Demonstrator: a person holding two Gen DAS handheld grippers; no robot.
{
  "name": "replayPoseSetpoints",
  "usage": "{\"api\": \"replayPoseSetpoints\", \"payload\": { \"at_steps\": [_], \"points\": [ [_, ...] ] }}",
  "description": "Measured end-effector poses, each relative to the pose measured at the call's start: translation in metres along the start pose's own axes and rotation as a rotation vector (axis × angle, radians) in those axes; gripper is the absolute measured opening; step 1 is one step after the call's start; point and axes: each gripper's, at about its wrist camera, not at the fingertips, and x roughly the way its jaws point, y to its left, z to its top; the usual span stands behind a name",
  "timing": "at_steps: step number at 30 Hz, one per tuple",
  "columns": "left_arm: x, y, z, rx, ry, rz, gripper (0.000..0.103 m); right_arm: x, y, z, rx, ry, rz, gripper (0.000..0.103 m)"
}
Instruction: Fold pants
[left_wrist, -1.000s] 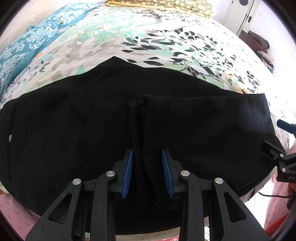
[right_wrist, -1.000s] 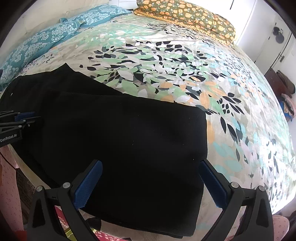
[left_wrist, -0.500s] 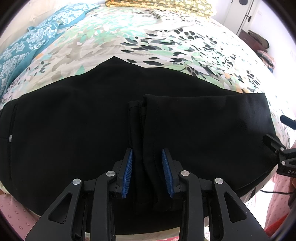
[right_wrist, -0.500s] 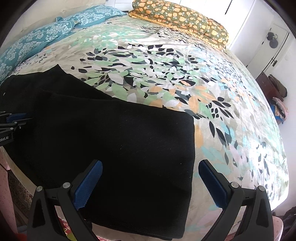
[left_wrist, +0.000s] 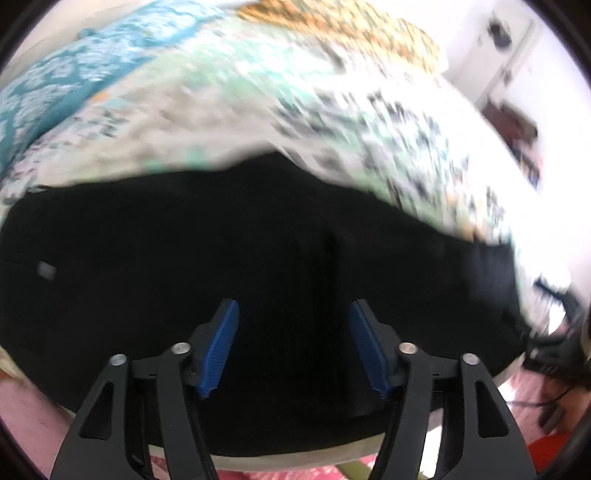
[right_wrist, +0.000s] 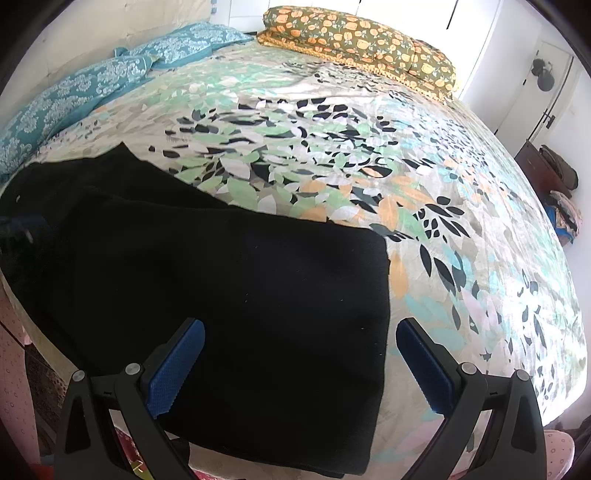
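Note:
Black pants (left_wrist: 166, 240) lie folded on the bed, with a crease running down the middle. The left wrist view is blurred by motion. My left gripper (left_wrist: 293, 308) hovers above that crease, its jaws opening, and its blue pads (left_wrist: 221, 343) stand clear of the cloth on either side. In the right wrist view the pants (right_wrist: 240, 295) form a flat rectangle by the bed's near edge. My right gripper (right_wrist: 300, 326) is wide open over their right part and holds nothing.
The bed carries a leaf-print sheet (right_wrist: 369, 166), blue patterned pillows (right_wrist: 92, 88) at the back left and an orange floral quilt (right_wrist: 369, 40) at the head. A dark dresser (right_wrist: 543, 170) and a door (right_wrist: 535, 81) stand at the right. My left gripper (right_wrist: 18, 229) shows at the left edge.
The left gripper's jaws have spread apart and let go of the pants' middle fold, and that gripper has pulled up and away. The right gripper has stayed open and hardly moved.

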Motion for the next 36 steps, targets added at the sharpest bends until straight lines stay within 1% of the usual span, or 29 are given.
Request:
{"api": "replayPoseSetpoints", "payload": {
  "at_steps": [2,3,4,5,6,8,12,14,16,17,18,19,20,21,22,23,24,26,29,30,32,33,35,36],
  "points": [
    [-0.017,0.039,0.019,-0.061,-0.048,0.053,0.083,-0.004,-0.006,0.001,0.021,-0.022,0.009,0.103],
    [-0.027,0.071,0.033,-0.123,-0.064,0.097,0.083,-0.006,-0.010,0.001,0.035,-0.035,0.013,0.103],
    [-0.035,0.100,0.043,-0.183,-0.070,0.117,0.083,-0.008,-0.014,0.002,0.049,-0.047,0.016,0.103],
    [-0.039,0.120,0.049,-0.221,-0.073,0.120,0.083,-0.010,-0.017,0.003,0.061,-0.055,0.019,0.103],
    [-0.042,0.146,0.055,-0.264,-0.062,0.115,0.085,-0.012,-0.020,0.004,0.078,-0.067,0.024,0.103],
    [-0.035,0.194,0.063,-0.316,0.026,0.121,0.085,-0.015,-0.025,0.005,0.099,-0.080,0.034,0.103],
    [-0.017,0.230,0.063,-0.322,0.163,0.090,0.085,-0.019,-0.027,0.006,0.110,-0.093,0.044,0.103],
    [-0.005,0.236,0.062,-0.330,0.215,0.082,0.086,-0.020,-0.025,0.005,0.101,-0.095,0.054,0.103],
    [0.003,0.243,0.057,-0.345,0.253,0.079,0.092,-0.021,-0.022,0.006,0.090,-0.096,0.060,0.103],
    [0.005,0.244,0.053,-0.357,0.265,0.071,0.096,-0.021,-0.021,0.006,0.085,-0.098,0.063,0.103],
    [0.010,0.247,0.049,-0.380,0.279,0.042,0.096,-0.022,-0.021,0.006,0.082,-0.102,0.067,0.103],
    [0.015,0.249,0.043,-0.410,0.290,-0.001,0.095,-0.023,-0.021,0.006,0.081,-0.106,0.069,0.103],
    [0.015,0.249,0.040,-0.425,0.280,-0.026,0.081,-0.024,-0.021,0.006,0.082,-0.109,0.072,0.103],
    [0.010,0.245,0.038,-0.418,0.245,-0.040,0.059,-0.025,-0.022,0.007,0.084,-0.114,0.075,0.103],
    [0.005,0.241,0.038,-0.404,0.224,-0.037,0.053,-0.026,-0.023,0.007,0.087,-0.117,0.075,0.103],
    [0.000,0.237,0.039,-0.385,0.205,-0.023,0.036,-0.027,-0.026,0.006,0.097,-0.123,0.076,0.103],
    [-0.008,0.232,0.039,-0.368,0.180,-0.012,0.025,-0.028,-0.029,0.006,0.105,-0.127,0.079,0.103],
    [-0.026,0.225,0.039,-0.387,0.128,-0.044,0.021,-0.028,-0.035,0.006,0.126,-0.130,0.090,0.103],
    [-0.064,0.196,0.043,-0.410,0.039,-0.149,0.018,-0.027,-0.044,0.008,0.167,-0.128,0.107,0.103],
    [-0.079,0.175,0.047,-0.396,0.010,-0.205,0.018,-0.026,-0.048,0.008,0.186,-0.129,0.117,0.103],
    [-0.097,0.139,0.053,-0.356,-0.016,-0.274,0.018,-0.026,-0.053,0.009,0.208,-0.131,0.130,0.103],
    [-0.103,0.108,0.059,-0.309,-0.023,-0.302,0.018,-0.026,-0.056,0.010,0.221,-0.135,0.136,0.103],
    [-0.105,0.063,0.063,-0.234,-0.021,-0.332,0.018,-0.027,-0.060,0.011,0.235,-0.143,0.141,0.103],
    [-0.099,0.031,0.065,-0.192,-0.009,-0.362,0.016,-0.029,-0.063,0.011,0.243,-0.149,0.143,0.103]
  ]
}}
